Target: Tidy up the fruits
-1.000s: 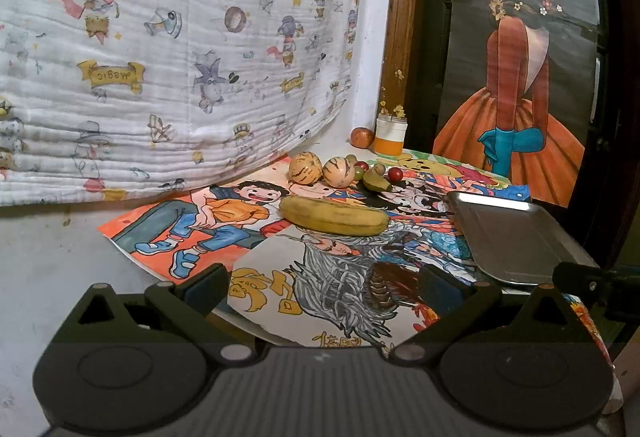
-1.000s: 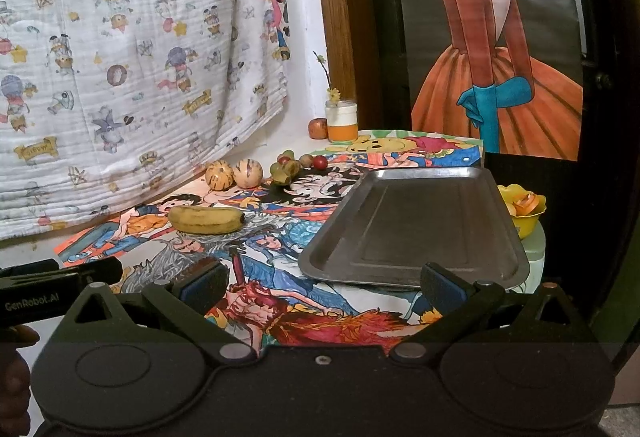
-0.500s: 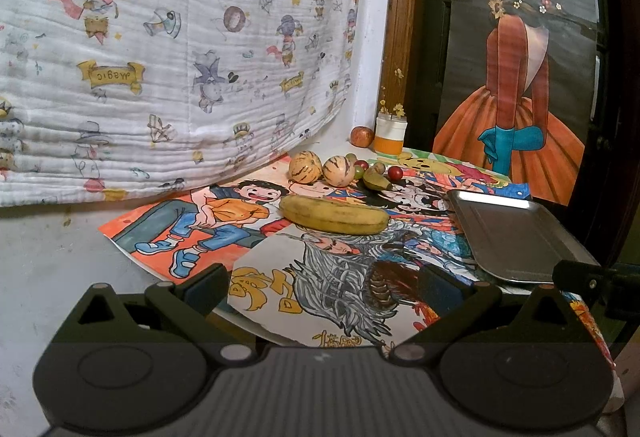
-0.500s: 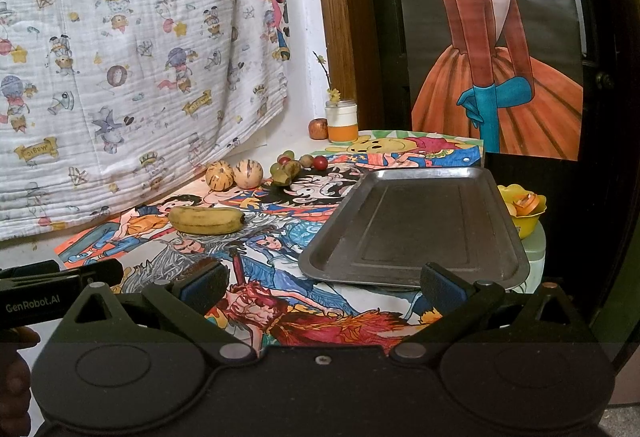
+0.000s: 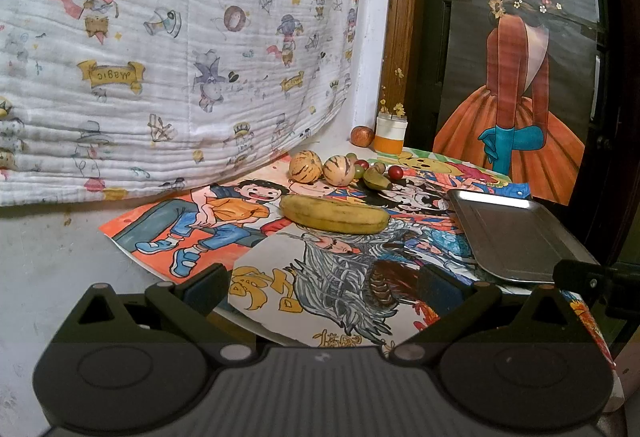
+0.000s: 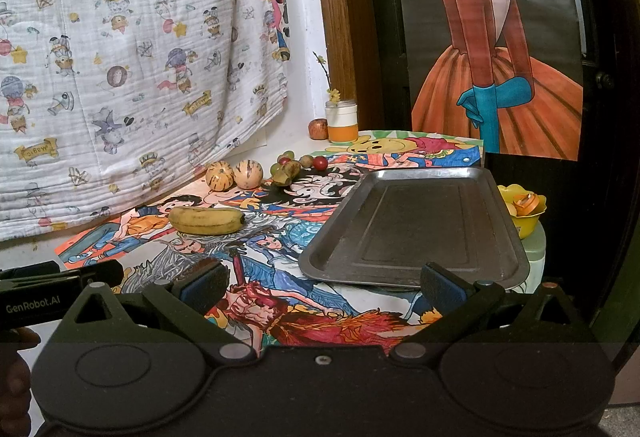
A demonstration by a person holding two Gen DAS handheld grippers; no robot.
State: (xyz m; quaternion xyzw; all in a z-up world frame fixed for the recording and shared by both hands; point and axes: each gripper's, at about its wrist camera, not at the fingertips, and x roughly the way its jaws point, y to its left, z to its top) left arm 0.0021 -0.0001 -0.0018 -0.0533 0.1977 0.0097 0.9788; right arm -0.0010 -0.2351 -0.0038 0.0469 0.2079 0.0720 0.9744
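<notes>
Nothing appears sorted yet: the tray [image 6: 416, 225] lies bare on the worktop, the banana [image 5: 334, 214], two striped fruits [image 5: 322, 168] and small fruits [image 6: 294, 165] lie beside it, and both grippers, left [image 5: 322, 283] and right [image 6: 322, 283], hover with jaws wide and empty.

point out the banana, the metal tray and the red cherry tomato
banana [image 5: 334, 214], left wrist view, middle of its yellow peel
metal tray [image 6: 416, 225], right wrist view, bare flat bottom
red cherry tomato [image 6: 319, 162], right wrist view, centre of its skin
</notes>
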